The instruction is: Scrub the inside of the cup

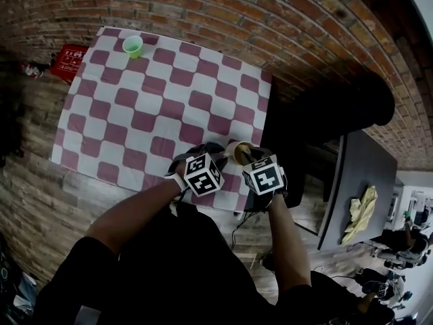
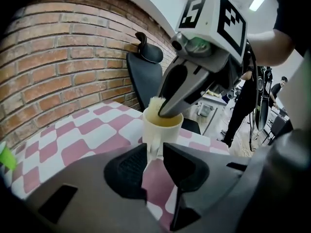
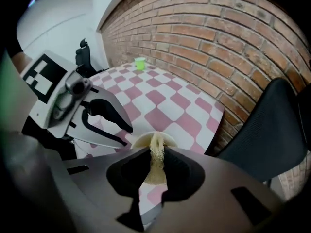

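— Read any print?
— Only on the red packet, far beyond the left gripper; too small to read.
— Grips?
— Left narrowed onto the handle of the cup, just ahead. Right gripper clamped on the scrub pad, tip inside the cup.
— Room?
— Stood near the table edge, by the chair; open checks beyond, up to the green cup.

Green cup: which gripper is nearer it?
Left. The left gripper, shut on the handle of the white cup, is far from the green cup; the right gripper, holding a sponge in the white cup, is farther still.
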### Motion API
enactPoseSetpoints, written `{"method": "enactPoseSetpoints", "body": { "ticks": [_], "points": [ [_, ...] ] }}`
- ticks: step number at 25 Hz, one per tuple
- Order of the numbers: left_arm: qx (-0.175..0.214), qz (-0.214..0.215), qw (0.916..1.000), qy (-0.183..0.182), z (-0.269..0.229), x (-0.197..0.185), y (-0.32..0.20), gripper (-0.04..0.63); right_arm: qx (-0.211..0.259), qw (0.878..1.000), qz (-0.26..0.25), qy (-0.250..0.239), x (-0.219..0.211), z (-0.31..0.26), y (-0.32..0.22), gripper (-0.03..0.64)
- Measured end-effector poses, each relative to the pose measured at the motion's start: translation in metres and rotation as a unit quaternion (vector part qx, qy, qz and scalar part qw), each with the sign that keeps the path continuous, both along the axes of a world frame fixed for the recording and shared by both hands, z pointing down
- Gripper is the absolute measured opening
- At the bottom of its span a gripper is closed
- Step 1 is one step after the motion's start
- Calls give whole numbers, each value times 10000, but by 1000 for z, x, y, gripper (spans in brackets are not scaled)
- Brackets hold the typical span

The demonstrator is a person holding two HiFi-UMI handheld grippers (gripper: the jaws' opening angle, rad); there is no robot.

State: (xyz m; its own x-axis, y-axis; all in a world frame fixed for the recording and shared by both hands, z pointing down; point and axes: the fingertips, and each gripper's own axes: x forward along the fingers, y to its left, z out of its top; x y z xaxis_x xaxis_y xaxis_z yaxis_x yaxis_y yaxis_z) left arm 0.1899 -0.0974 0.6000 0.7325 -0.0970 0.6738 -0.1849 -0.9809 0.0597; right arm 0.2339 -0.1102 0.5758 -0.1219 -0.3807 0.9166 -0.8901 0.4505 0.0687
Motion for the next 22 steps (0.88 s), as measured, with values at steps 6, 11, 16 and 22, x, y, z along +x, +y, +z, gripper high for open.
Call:
{"method": "enactPoseSetpoints", "body": {
  "ticks": [6,11,16,22],
  "points": [
    [64,44,9999,-81,0,1,4,112,-424,9972,-476,392,-6,27,0,76],
    [113,-7,9999,-129,2,2,1,100,-731,9961,-25,-496,-7,16,2,75],
    [129,-44,9999,-89,0,3,-1,100,-525,9724,951,-2065,-6,-29,2,77],
    [112,-77,9999,-78,-1,0,-4,100,472,9668,1089,-2264,15,-93,3,77]
  ]
}}
